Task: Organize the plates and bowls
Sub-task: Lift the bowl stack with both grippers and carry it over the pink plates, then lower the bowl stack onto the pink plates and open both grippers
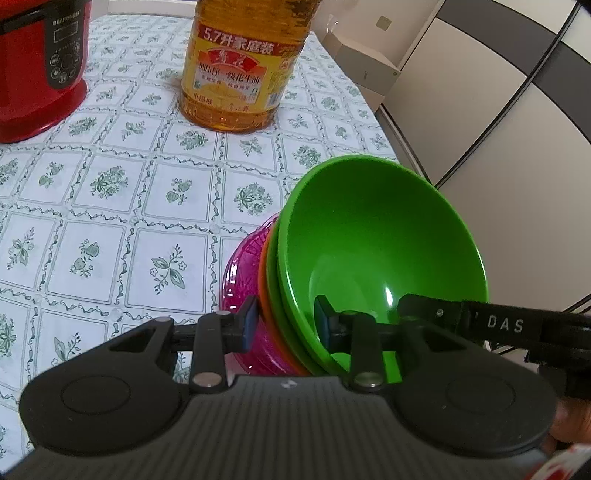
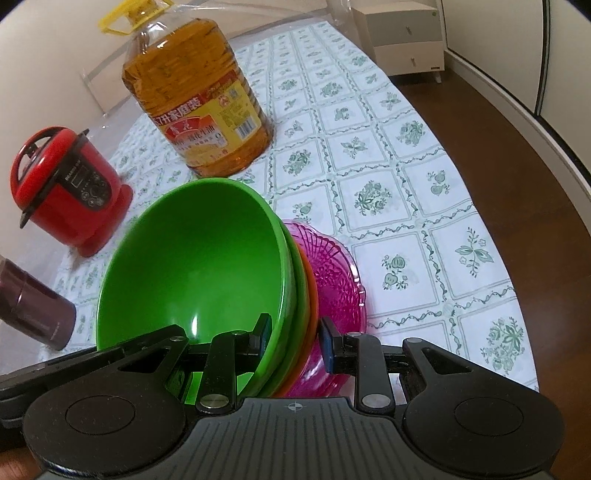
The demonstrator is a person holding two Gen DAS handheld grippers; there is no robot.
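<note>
A nested stack of dishes is held tilted above the table: a green bowl [image 1: 376, 236] on top, a second green bowl and an orange one under it, and a pink glass plate [image 1: 251, 266] at the bottom. My left gripper [image 1: 286, 325] is shut on the stack's rim. My right gripper [image 2: 295, 338] is shut on the rim of the same stack [image 2: 207, 258], pink plate [image 2: 336, 273] on its right side. The right gripper's arm shows in the left wrist view [image 1: 498, 325].
A large bottle of cooking oil [image 1: 240, 70] [image 2: 199, 107] and a red rice cooker [image 1: 37, 66] [image 2: 66, 192] stand on the flowered tablecloth [image 2: 406, 177]. A dark maroon canister [image 2: 33, 306] is at the left. A white cabinet [image 2: 402, 33] stands on the floor beyond.
</note>
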